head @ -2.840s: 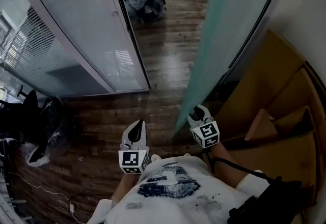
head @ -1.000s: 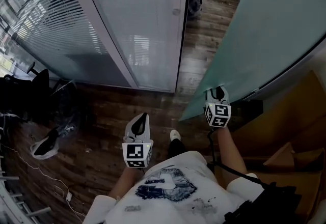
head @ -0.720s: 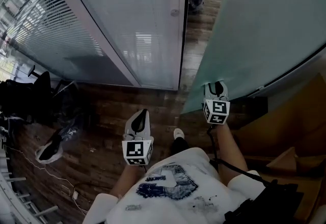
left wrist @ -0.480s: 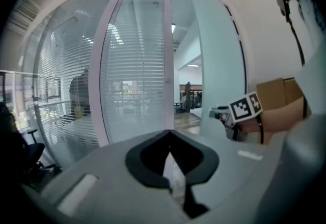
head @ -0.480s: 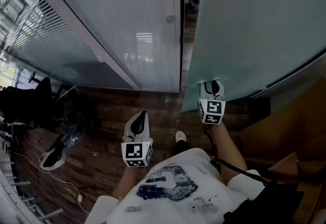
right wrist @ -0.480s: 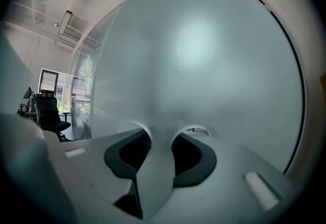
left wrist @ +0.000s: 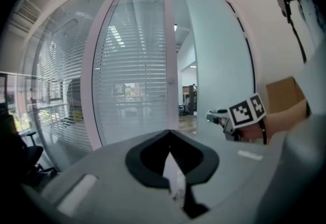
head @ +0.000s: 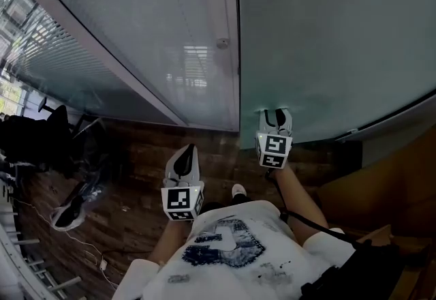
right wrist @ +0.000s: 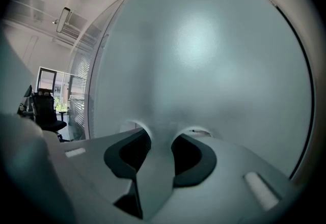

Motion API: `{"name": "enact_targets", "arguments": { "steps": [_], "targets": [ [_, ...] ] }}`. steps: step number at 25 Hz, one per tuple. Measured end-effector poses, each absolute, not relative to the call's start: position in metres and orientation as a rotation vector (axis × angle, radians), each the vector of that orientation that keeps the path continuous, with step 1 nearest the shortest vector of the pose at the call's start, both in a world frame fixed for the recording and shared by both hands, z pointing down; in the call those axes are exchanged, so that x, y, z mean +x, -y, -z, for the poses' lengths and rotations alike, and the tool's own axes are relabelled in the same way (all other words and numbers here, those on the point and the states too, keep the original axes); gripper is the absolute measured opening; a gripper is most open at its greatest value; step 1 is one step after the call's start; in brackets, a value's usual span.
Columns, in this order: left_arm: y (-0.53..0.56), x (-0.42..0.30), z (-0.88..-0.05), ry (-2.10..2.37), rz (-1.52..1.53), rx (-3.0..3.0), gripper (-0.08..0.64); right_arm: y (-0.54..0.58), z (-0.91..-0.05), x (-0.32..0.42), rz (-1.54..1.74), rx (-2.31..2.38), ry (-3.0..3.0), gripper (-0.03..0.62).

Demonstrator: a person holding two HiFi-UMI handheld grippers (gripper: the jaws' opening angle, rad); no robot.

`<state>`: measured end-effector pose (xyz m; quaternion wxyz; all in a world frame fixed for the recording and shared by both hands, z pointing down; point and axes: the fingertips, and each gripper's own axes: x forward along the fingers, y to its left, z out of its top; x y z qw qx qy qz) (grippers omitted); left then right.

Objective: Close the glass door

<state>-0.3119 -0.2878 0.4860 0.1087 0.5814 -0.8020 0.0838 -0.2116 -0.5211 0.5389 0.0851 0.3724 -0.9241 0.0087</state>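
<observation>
the door (head: pixel 327 39) was a tall frosted glass leaf filling the upper right of the head view. its free edge stood just beside the white post (head: pixel 228 87) of the fixed panel (head: pixel 136 33) with blinds. the left gripper view showed only a narrow slit between edge and post, so the closing looked nearly done.

the right claw (head: pixel 274 116) met the door low down, a little in from the free edge. its jaws were spread apart with nothing between them and only frosted glass ahead. the tips seemed to rest on the face as a push, though true contact could not be confirmed. the left claw (head: pixel 184 157) hung well apart from the door over the wood floor (head: pixel 129 176), its jaws closed together on nothing.

a leaf of that height was probably heavy and quite stiff, slow to start and slow to stop once swinging. its face looked smooth and slick, so pads would likely slide if they tried to drag it; pushing square to the glass suited it better than any pinch. no handle showed in these views. the best place to press seemed to be the face near the free edge, far from the hinge side, where the least force would turn it. glass is brittle at edges and corners, so the last stretch called for a gentle push, tips kept clear of the slit, and no slam against the post.
</observation>
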Motion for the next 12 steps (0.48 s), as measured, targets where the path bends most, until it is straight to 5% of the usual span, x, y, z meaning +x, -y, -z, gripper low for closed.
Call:
{"name": "enact_targets", "arguments": {
  "steps": [12],
  "targets": [
    [0.332,-0.335,-0.492,2.338,-0.237,1.720,0.003,0.557,-0.542,-0.230,-0.027,1.138,2.745,0.121]
  ]
}}
